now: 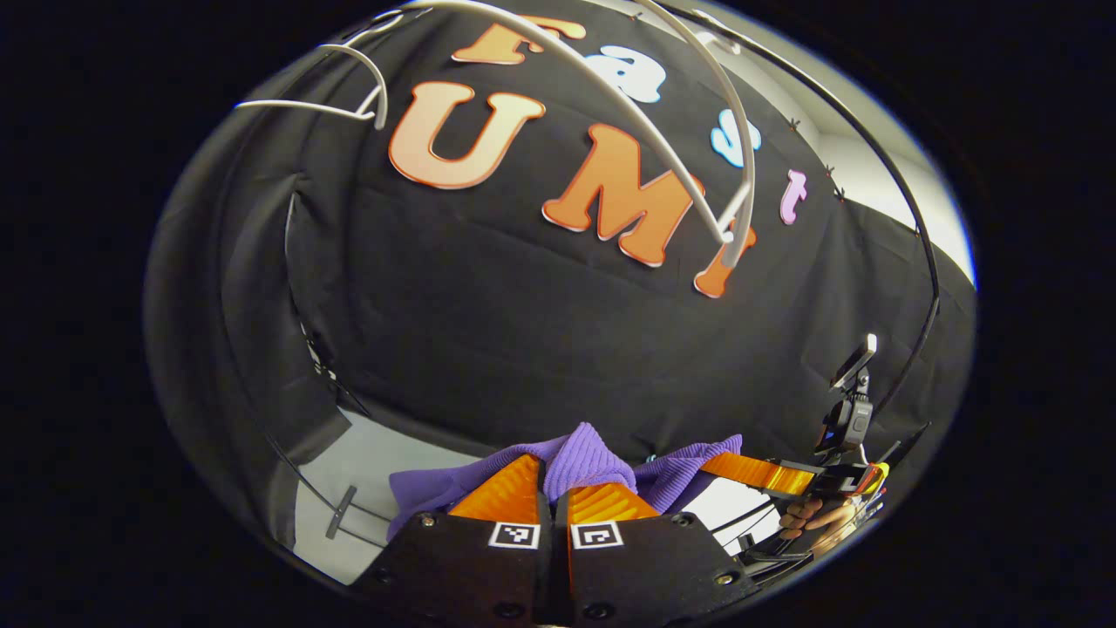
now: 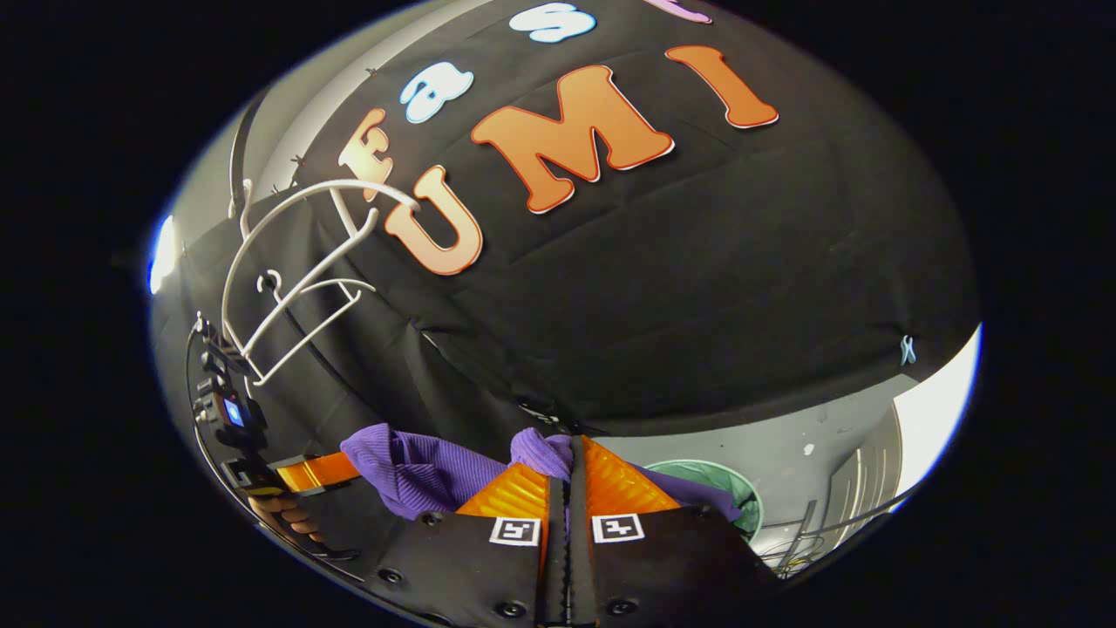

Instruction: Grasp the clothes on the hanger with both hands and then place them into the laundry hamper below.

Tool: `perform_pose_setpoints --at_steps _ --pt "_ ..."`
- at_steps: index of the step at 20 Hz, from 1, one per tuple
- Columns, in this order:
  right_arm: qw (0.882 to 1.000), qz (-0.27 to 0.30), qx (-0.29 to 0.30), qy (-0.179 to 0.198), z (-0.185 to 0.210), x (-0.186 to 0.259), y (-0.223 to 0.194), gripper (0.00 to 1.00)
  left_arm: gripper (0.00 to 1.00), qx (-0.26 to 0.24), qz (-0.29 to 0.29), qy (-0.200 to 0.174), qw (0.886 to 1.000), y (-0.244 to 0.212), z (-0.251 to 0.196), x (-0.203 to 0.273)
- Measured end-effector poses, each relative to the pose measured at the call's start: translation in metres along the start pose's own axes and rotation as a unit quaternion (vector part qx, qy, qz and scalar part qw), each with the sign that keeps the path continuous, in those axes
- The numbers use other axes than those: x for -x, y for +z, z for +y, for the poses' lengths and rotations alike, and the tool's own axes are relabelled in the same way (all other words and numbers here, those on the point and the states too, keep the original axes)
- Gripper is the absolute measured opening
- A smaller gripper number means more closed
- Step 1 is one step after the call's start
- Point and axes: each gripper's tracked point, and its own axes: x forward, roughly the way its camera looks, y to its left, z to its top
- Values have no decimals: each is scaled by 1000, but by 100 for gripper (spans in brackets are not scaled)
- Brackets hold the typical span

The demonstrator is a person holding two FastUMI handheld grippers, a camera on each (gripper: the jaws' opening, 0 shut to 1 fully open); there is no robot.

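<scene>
Purple knit garment (image 1: 584, 458) hangs between my two tools, and that span is what the next move depends on. My left tool (image 1: 554, 488) has its fingers drawn together with a fold of the cloth bunched up between the tips; my right tool (image 2: 565, 475) is pinched the same way on another fold of the same garment (image 2: 418, 471). In the left gripper view the cloth runs off to the right toward the other tool (image 1: 758, 473), held by a hand (image 1: 815, 519); in the right gripper view it runs off to the left toward the other tool (image 2: 314, 471). So the long axis of the garment lies roughly side to side, from one tool to the other, slack in the middle.

The white hangers (image 1: 663, 131) sit well above and behind the cloth, bare of it as far as I can see, so I judge the garment is already off them. The hamper (image 2: 737, 493), a green round rim on the pale floor (image 2: 811, 436), shows in the right gripper view just past my right tool and lower down. I judge the right hand is the nearer one, and the coming move is down and toward that side, with the left end following.

Count: one garment, two tools, one hamper, and at least two hangers (image 2: 288, 270), though the wires overlap and I cannot tell the exact number.
</scene>
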Motion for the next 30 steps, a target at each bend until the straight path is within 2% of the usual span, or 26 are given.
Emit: perform_pose_setpoints --at_steps 3,9,16,20,23,25,26,28,29,30 --pt "999 18 8 -31 -19 0 -23 8 0 -10 57 6 998 -18 -1 -20" --pt "995 56 4 -88 -58 -9 -59 9 0 -23 133 20 991 -47 -1 -43" --pt "985 113 0 -134 -82 -24 -108 9 1 -48 209 45 976 -79 16 -48" --pt "976 148 5 -161 -91 -28 -137 9 9 -47 242 53 968 -106 30 -49" --pt "969 170 15 -181 -99 -28 -150 9 22 -40 240 59 968 -107 34 -45" --pt "964 181 23 -193 -103 -25 -156 14 47 -37 234 66 969 -99 38 -41" --pt "966 175 23 -187 -99 -23 -154 14 60 -37 231 71 970 -97 41 -41" --pt "971 160 26 -176 -89 -17 -148 44 82 -37 222 81 971 -91 42 -38" --pt "971 152 34 -179 -90 -11 -142 59 83 -35 211 80 974 -86 40 -39" --pt "972 144 39 -180 -90 -5 -136 51 86 -33 207 82 974 -88 40 -35"
